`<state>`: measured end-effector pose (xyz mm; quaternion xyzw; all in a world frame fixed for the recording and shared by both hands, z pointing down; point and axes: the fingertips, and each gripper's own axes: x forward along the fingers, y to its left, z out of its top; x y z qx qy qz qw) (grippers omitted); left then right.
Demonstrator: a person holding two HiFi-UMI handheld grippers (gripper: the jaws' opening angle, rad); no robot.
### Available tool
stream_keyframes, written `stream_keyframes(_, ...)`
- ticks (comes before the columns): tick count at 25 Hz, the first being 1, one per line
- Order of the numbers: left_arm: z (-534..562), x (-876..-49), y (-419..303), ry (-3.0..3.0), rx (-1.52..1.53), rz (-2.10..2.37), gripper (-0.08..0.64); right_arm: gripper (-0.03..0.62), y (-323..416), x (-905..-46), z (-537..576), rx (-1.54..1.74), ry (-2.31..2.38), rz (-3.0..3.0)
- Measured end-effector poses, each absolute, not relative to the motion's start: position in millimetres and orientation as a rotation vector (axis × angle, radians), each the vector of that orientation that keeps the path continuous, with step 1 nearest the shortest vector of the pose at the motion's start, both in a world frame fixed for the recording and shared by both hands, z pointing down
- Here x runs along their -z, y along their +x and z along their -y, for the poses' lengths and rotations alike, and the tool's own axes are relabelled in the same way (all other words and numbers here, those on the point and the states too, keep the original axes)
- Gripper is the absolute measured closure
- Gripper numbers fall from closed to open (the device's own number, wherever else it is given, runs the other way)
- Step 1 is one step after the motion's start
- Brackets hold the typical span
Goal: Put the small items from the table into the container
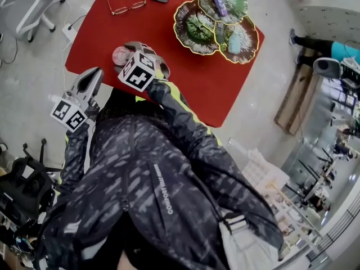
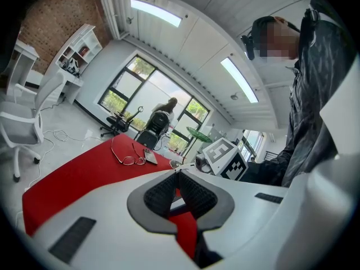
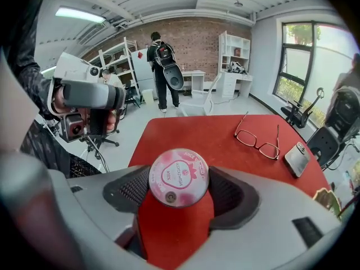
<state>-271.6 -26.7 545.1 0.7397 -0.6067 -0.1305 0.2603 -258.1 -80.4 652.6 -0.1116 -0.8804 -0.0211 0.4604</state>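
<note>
Only your head view is showing inside the 3-lobed green dish (image 1: 194, 27) at the red table's (image 1: 191, 89) right corner, where a purple item (image 1: 219, 3) and a pale blue item (image 1: 234, 43) are lying in 2 of its lobes. Your right gripper view is giving the closer look: your right gripper (image 3: 179, 180) is clamping a pink round tin (image 3: 178, 167) by its sides over the table's near edge. Your left gripper (image 2: 179, 174), jaws pressed together on nothing, is hanging just off that edge.
</note>
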Motion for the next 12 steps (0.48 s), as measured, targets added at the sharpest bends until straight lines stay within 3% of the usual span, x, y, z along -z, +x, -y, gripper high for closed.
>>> stream_keyframes(12, 40.2, -523.7, -262.7, 2.062, 0.382, 1.651, 0.548, 0.272, -247.0, -606.1, 94.9, 0.057, -0.199, 2.209)
